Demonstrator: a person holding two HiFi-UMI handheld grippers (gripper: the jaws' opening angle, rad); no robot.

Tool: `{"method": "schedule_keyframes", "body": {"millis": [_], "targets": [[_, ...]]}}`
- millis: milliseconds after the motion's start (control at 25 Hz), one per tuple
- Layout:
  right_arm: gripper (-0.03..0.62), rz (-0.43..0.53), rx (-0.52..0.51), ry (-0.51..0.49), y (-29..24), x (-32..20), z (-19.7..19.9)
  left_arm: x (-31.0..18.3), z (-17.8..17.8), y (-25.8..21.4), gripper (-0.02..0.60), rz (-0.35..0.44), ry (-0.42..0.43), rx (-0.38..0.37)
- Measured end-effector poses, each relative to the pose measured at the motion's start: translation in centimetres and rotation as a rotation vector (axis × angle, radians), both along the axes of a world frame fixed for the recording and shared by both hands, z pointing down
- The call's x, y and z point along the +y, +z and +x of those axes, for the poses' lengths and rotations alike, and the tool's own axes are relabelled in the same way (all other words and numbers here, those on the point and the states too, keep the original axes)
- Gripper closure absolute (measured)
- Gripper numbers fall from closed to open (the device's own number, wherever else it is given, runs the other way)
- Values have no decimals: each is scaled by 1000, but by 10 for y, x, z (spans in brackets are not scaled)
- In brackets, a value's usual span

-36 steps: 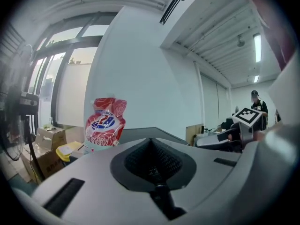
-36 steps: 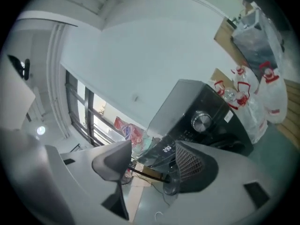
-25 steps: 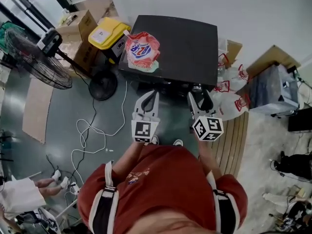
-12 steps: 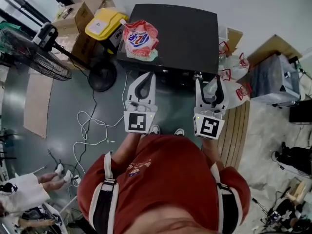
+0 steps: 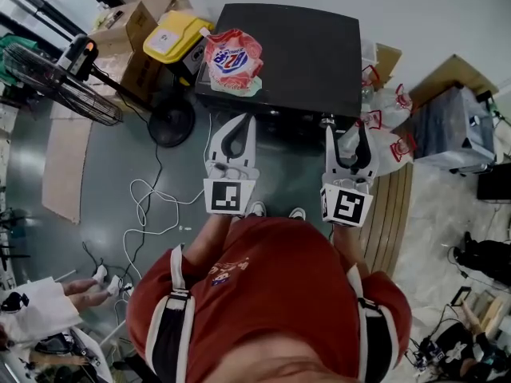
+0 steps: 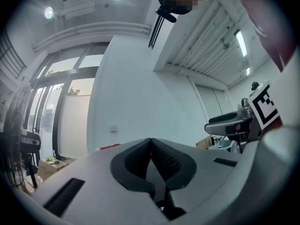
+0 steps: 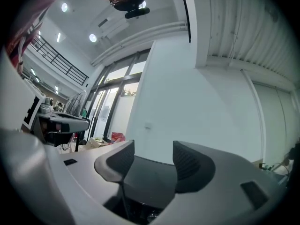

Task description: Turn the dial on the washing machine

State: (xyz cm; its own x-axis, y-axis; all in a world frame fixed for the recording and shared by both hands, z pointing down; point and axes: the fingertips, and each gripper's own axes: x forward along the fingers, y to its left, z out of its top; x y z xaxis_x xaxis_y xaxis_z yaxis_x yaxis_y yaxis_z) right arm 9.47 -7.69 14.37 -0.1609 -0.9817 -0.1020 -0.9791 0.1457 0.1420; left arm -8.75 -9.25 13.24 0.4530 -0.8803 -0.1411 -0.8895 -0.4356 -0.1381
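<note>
The heavy, rigid washing machine (image 5: pixel 303 54) stands just ahead. The left gripper (image 5: pixel 246 122) has its jaws pressed together, empty. The right gripper (image 5: pixel 346 131) has jaws that have just been closing slightly and stand wide around nothing. The dial, indistinct on the front panel, probably turns stiffly, so pinch its rim.

Bright, even indoor light; gripper views fisheye-warped with dark corners.

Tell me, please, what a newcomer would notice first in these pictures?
The black washer fills the top centre, a red bag on its left corner. Before it hover the left claw, shut, and the right claw, open with nothing between its jaws, which have just been closing. A fan stands at far left.
</note>
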Motion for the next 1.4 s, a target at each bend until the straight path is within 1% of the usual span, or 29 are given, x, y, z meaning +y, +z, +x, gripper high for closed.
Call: {"method": "schedule_keyframes", "body": {"millis": [80, 200, 280, 400, 480, 520, 640, 880, 1080, 1200, 1400], "targets": [[362, -5, -9, 1, 2, -1, 0, 0, -1, -1, 572, 4, 0, 0], [376, -23, -48, -6, 4, -2, 0, -1, -3, 1, 572, -7, -3, 0], [402, -27, -69, -7, 5, -2, -1, -1, -4, 5, 572, -16, -6, -4], [491, -36, -57, -8, 8, -1, -4, 1, -6, 8, 572, -20, -3, -3], [569, -43, -41, -17, 9, 0, -8, 3, -7, 10, 572, -25, -1, -2], [585, -45, -39, -25, 9, 1, -10, 3, -7, 11, 572, -28, 0, -1], [586, -58, -47, -37, 13, 1, -13, 2, -6, 14, 572, -36, 2, 6], [586, -79, -29, 4, 18, 1, -5, 1, -4, 20, 572, -48, 14, -11], [585, -89, -26, 18, 21, 2, -2, 1, -2, 20, 572, -56, 22, 5], [585, -99, -24, 16, 23, 1, -2, -1, 1, 18, 572, -41, 31, 12], [585, -109, -33, 12, 26, -1, -3, -2, 1, 23, 572, -57, 30, 0]]}}
